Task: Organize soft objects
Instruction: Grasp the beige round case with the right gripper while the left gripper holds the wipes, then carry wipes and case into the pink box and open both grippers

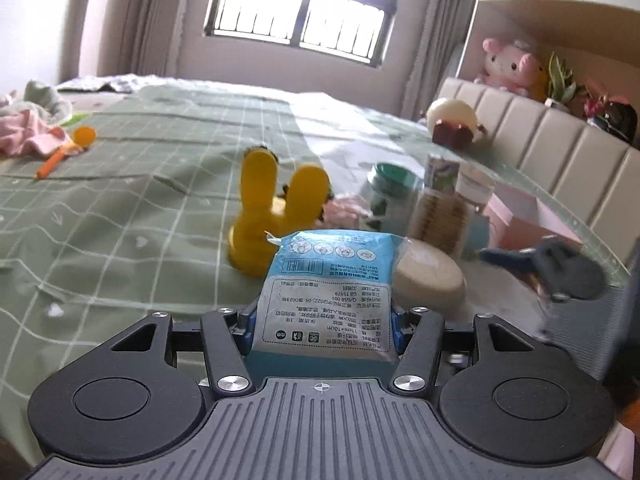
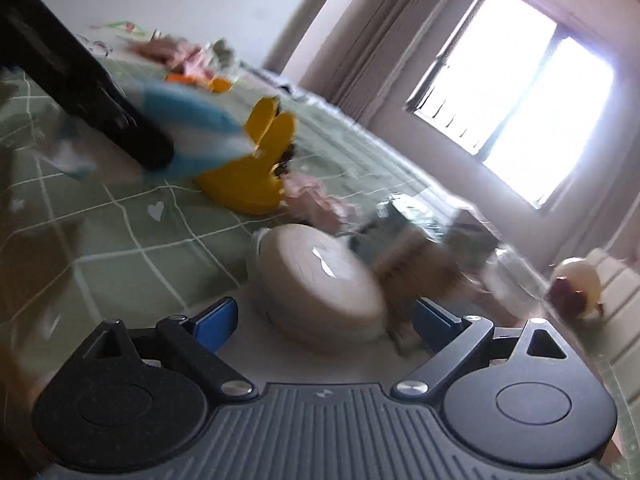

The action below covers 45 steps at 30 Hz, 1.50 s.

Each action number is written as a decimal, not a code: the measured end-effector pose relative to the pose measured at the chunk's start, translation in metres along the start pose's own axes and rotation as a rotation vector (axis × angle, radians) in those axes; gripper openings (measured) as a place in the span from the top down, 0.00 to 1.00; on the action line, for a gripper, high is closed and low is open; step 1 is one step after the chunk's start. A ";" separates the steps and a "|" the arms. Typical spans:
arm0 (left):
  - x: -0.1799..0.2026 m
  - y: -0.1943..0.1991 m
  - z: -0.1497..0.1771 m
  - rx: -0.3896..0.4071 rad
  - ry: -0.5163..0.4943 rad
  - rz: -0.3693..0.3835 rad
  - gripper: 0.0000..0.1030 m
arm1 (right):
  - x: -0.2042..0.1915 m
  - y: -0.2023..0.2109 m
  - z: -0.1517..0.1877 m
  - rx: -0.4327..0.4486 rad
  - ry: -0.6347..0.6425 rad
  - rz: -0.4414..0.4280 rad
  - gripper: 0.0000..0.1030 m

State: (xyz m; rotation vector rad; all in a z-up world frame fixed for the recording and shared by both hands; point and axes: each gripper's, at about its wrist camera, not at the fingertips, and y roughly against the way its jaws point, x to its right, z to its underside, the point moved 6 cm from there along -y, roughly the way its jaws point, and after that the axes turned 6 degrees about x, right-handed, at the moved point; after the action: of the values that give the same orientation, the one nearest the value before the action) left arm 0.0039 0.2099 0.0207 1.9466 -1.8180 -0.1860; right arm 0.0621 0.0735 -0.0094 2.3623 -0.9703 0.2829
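Note:
My left gripper (image 1: 322,316) is shut on a blue and white tissue pack (image 1: 330,288), holding it above the green checked bedsheet (image 1: 120,200). The pack shows blurred in the right wrist view (image 2: 192,128), with the left gripper's dark body beside it. My right gripper (image 2: 324,320) is open, its blue fingers on either side of a round cream pad pack (image 2: 320,280), not closed on it. That round pack also shows in the left wrist view (image 1: 428,272). The right gripper (image 1: 560,268) appears blurred at the right of the left wrist view.
A yellow rabbit-ear toy (image 1: 272,208) stands behind the pack. A green-lidded jar (image 1: 390,192), cotton swab tub (image 1: 440,216), small boxes and a pink box (image 1: 520,216) sit at the right. Clothes (image 1: 28,128) and an orange toy (image 1: 68,148) lie far left. Plush toys rest on the headboard (image 1: 560,148).

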 end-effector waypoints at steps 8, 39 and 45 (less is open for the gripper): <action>-0.012 -0.014 0.007 -0.018 0.054 0.013 0.41 | 0.058 -0.024 -0.007 -0.079 -0.534 -0.135 0.08; 0.255 -0.109 -0.107 0.032 -0.114 0.565 0.40 | 0.254 0.139 0.053 0.169 -0.533 0.275 0.07; 0.334 -0.222 -0.158 -0.027 -0.142 0.634 0.37 | 0.332 0.039 0.067 0.042 -0.594 0.236 0.06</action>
State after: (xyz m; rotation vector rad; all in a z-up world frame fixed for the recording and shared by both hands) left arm 0.3077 -0.0726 0.1375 1.2761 -2.4062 -0.1378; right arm 0.2712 -0.1799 0.0813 2.4145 -1.5272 -0.3396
